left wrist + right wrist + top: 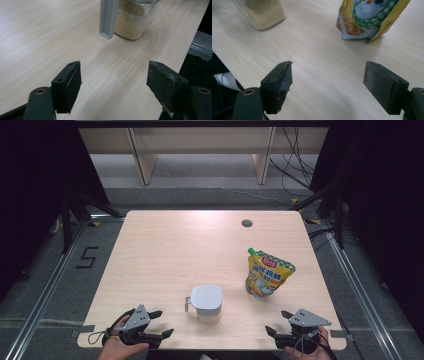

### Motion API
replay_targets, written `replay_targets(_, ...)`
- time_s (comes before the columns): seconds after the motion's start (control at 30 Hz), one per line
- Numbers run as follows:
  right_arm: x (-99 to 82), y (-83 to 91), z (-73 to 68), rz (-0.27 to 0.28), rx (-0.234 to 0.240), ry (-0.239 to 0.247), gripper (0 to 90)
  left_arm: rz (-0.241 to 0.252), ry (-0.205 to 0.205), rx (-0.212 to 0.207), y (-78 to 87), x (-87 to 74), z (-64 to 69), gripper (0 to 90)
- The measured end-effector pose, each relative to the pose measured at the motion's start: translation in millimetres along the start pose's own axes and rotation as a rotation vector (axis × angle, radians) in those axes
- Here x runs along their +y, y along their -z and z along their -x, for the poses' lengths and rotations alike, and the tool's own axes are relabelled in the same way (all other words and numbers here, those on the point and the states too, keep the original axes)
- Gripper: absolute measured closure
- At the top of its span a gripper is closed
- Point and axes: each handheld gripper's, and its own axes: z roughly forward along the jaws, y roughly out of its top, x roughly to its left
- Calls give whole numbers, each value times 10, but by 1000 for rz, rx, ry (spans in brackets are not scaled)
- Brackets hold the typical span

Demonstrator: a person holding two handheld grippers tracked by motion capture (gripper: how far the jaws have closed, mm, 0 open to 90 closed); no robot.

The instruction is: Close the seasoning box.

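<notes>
High view: the grain-filled jar (206, 304) is being left standing between the left hand-held gripper (162, 323) and right hand-held gripper (278, 322), both being held wide open and empty on the worktop (165, 250).

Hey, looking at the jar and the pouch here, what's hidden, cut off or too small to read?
- Jar: the left gripper view's top edge cuts off its lid; the right gripper view's top edge leaves just its lower corner.
- Pouch: print too small to read in the high view; spout cut off by the right gripper view's top edge.
- Jar's grey latch: its upper end runs off the left gripper view.
</notes>
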Motion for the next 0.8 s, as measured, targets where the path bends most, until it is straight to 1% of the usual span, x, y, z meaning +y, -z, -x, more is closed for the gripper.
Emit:
replay_targets(0.03, -1, 7, -17, -13, 0, -22, 240, 3, -25, 1, 2, 6, -21, 272)
replay_targets(0.07, -1, 7, -11, -17, -6, -12, 240, -3, -27, 0, 5, 4, -29, 272)
replay_targets(0.1, -2, 7, -11, -17, -7, -13, 239, -10, -14, 13, 2, -7, -35, 272)
replay_targets(0.13, -3, 6, -10, -15, -8, -13, 238, -1, -2, 10, 9, -5, -24, 272)
replay_targets(0.17, -3, -5, 9, -10, 3, 2, 238, 0, -10, 7, 11, -1, -35, 272)
replay_targets(0.2, -6, -6, -1, -12, 1, -9, 238, 5, -17, 7, 12, 3, -42, 271)
replay_targets(0.23, -9, -9, 4, -8, -6, 2, 238, 1, 6, 10, 12, 0, -32, 270)
replay_targets(0.27, -8, -2, 5, -17, -14, 9, 238, 2, -1, 10, 14, 3, -33, 270)
replay_targets(0.33, -8, -7, 3, -14, -10, 4, 238, 9, -25, 11, 11, 7, -44, 270)
replay_targets(0.37, -8, -7, 5, -18, -10, 7, 237, 8, -21, 10, 12, 7, -44, 270)
replay_targets(0.43, -10, -3, -3, -30, -4, -5, 237, 6, -22, 10, 14, 9, -46, 269)
replay_targets(0.47, -9, -6, 6, -21, -8, 8, 237, 4, -13, 10, 15, 8, -43, 269)
replay_targets(0.5, -7, -7, 7, -21, -7, 8, 237, 4, 6, 15, 19, 8, -33, 269)
replay_targets(0.53, -8, -10, 6, -28, 2, 1, 236, 10, -16, 17, 21, 14, -48, 269)
replay_targets(0.57, -14, -18, 5, -28, 6, 1, 236, 3, -35, 19, 26, 18, -60, 269)
replay_targets(0.6, -14, -6, -11, -39, -5, -13, 236, 4, -32, 19, 26, 17, -59, 268)
replay_targets(0.63, -14, -11, -5, -38, 6, -11, 236, 4, -33, 20, 26, 17, -60, 268)
replay_targets(0.67, -13, -10, -5, -35, -5, -6, 236, 18, -18, 15, 18, 16, -50, 267)
replay_targets(0.7, -13, -16, 6, -31, -7, 8, 235, 17, -19, 17, 18, 17, -52, 264)
replay_targets(0.73, -15, -15, -1, -39, -2, -6, 235, 17, -21, 18, 16, 18, -55, 261)
replay_targets(0.77, -15, -9, -5, -47, 0, -14, 234, 19, 8, 25, 9, 12, -41, 258)
replay_targets(0.8, -18, -16, -1, -39, 0, -9, 233, 13, 4, 23, 6, 19, -47, 255)
